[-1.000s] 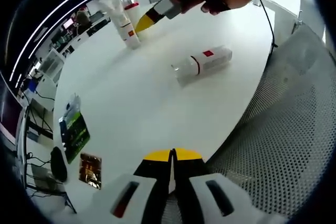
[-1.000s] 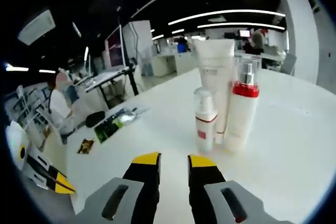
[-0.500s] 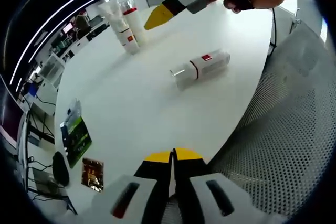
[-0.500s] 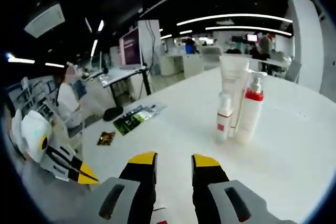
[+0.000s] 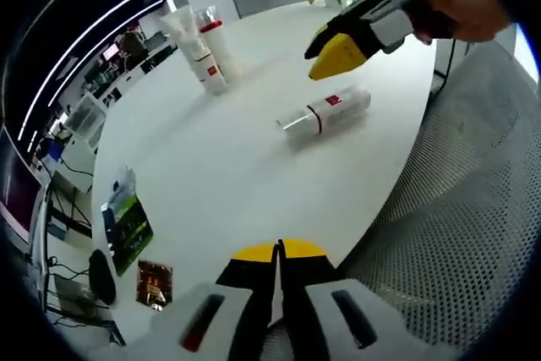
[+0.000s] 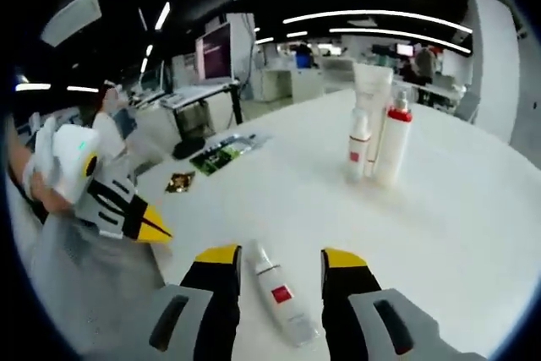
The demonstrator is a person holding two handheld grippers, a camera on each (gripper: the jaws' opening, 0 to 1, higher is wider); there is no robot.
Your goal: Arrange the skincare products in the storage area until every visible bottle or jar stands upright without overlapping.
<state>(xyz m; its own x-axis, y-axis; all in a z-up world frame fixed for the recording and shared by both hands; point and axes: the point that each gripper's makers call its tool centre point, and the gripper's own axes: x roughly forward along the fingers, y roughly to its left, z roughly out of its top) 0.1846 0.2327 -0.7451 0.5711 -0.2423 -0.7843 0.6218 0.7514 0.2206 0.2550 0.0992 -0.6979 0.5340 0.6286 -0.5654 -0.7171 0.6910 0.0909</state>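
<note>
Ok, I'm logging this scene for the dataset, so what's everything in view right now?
Table: one, white, round, under everything.
Tube: one, white, upright at the far side.
Pump bottle: one, white with red collar, upright beside the tube.
Small bottle: one, white with red label, upright in front of the tube.
Lying bottle: one, white with red label, on its side near the table edge.
Green packet: one, flat by the table edge.
Brown sachet: one, next to the green packet.
Left gripper: yellow-tipped, shut, off the table edge.
Right gripper: yellow-tipped, open, straddling the lying bottle.
</note>
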